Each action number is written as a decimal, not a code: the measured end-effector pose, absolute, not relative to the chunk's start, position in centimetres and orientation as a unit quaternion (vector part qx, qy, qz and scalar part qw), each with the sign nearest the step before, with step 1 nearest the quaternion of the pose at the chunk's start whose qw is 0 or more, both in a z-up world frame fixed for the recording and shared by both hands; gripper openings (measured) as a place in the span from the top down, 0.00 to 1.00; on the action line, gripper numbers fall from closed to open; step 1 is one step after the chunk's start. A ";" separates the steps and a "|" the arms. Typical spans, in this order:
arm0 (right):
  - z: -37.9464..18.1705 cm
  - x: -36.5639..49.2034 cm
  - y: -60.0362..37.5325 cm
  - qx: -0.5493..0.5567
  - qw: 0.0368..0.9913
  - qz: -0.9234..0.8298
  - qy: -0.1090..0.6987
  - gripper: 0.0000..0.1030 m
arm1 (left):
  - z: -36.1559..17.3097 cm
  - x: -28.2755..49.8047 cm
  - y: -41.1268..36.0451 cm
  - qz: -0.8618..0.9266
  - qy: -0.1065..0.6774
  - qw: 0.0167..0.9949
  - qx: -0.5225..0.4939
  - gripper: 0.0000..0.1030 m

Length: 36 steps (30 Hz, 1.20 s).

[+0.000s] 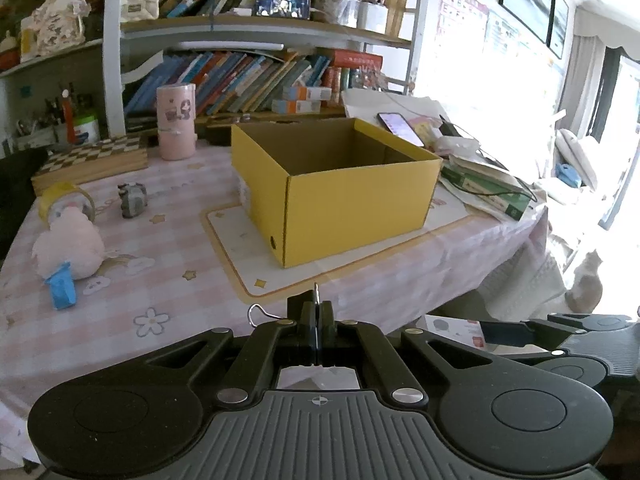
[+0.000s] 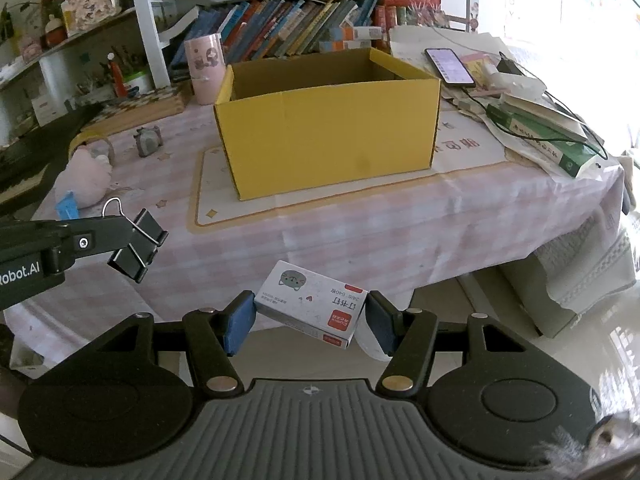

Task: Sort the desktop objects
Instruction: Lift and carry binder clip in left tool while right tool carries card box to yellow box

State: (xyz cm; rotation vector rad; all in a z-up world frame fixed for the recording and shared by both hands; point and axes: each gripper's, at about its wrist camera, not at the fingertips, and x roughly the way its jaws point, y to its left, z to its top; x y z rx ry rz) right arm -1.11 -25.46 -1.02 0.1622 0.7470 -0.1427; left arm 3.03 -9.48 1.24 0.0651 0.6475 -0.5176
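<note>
An open yellow cardboard box [image 1: 352,196] stands on the pink checked tablecloth; it also shows in the right wrist view [image 2: 332,128]. My left gripper [image 1: 317,312] is shut on a black binder clip [image 2: 138,244], whose wire handle [image 1: 256,314] pokes out by the fingers; it hangs near the table's front edge. My right gripper [image 2: 310,320] is shut on a white staple box [image 2: 312,304] with a cat drawing, held before the table's front edge, below the yellow box.
On the left lie a pink plush toy [image 1: 70,244], a blue clip [image 1: 61,286], a tape roll [image 1: 66,200] and a small grey figure [image 1: 133,199]. A pink cup [image 1: 176,122], chessboard box [image 1: 90,160], phone [image 1: 400,128] and books [image 1: 488,188] stand around. Shelves stand behind.
</note>
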 end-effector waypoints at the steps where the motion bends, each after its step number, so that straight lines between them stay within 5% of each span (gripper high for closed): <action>1: -1.1 -1.1 -25.5 0.079 0.925 -0.070 0.365 0.44 | 1.2 3.0 -9.6 -0.252 0.315 0.914 0.032 1.00; 36: 0.3 2.1 -29.1 0.073 0.932 -0.086 0.343 0.44 | 3.7 6.3 -13.9 -0.281 0.258 0.924 0.033 1.00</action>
